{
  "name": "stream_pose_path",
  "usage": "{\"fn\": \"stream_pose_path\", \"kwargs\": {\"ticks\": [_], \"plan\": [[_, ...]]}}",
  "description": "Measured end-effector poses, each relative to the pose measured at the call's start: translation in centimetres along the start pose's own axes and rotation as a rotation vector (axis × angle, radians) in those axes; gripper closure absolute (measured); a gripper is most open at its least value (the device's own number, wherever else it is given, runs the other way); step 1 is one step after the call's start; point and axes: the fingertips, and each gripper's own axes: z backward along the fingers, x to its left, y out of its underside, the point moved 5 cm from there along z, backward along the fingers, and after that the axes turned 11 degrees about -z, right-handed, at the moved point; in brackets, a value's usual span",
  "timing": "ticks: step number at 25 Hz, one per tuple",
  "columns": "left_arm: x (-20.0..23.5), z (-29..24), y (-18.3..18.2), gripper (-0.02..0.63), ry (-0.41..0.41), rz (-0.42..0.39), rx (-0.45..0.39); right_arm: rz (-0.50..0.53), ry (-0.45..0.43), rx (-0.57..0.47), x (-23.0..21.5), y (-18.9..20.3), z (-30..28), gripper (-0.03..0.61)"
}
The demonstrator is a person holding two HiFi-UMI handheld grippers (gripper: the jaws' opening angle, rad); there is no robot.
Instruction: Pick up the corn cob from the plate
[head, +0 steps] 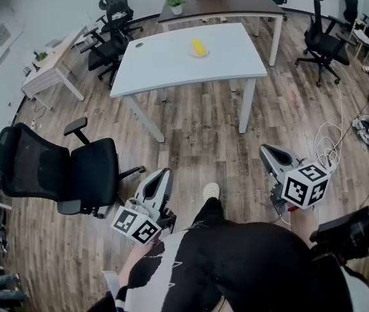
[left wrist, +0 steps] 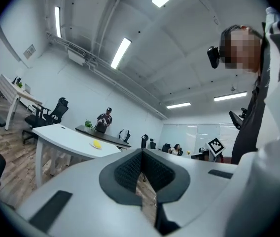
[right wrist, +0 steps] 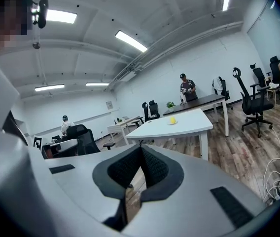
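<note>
The left claw (head: 164, 173) is closed on nothing, its dark ribbed pads meeting in the left gripper view (left wrist: 141, 155). It is held low near the person's body. The yellow corn cob (head: 199, 47) lies on a small pale round plate (head: 206, 54) toward the far side of the white rectangular worktop (head: 165, 67), well apart from both claws. The right claw (head: 267, 150) is likewise closed and empty (right wrist: 141, 152), tipped a little downward.

The step in hand looks like the approach, with the grasp not yet begun. To do it well, cross the wooden floor squarely toward the worktop's near edge. Pass between the black mesh office chair (head: 54, 168) on the left and the loops of white cable (head: 328, 147) on the right. Part the chosen claw's jaws before it reaches over the plate. Then bring the pads down on either side of the cob's narrow width and close gently, since a round cob may roll. Lift straight up so the plate stays put.

Count:
- two claws
- one near chair
- one white worktop
- one plate
- one corn cob
- one tangle of cable
</note>
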Motion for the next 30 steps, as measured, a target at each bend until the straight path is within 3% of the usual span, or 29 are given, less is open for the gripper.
{"fn": "stream_pose_path", "kwargs": {"ticks": [3,8,15,24,30], "plan": [[1.8,-2.5,0.5,0.601,0.018,-0.014,0.011,0.005,0.022,0.024,-1.0,-0.8,-2.2,0.565],[6.1,-7.9,1.0,0.601,0.053,0.039,0.014,-0.013,0.061,0.034,-3.4,-3.5,-6.7,0.565],[13.9,-16.0,-0.5,0.601,0.064,0.054,0.007,-0.004,0.080,0.035,-5.7,-9.0,-14.4,0.565],[22.6,-24.5,-1.6,0.601,0.075,0.022,0.043,-0.034,0.122,-0.021,-9.3,-14.8,-22.3,0.565],[26.0,-28.6,-1.3,0.601,0.097,0.014,0.077,-0.049,0.175,-0.063,-11.4,-17.3,-24.4,0.565]]}}
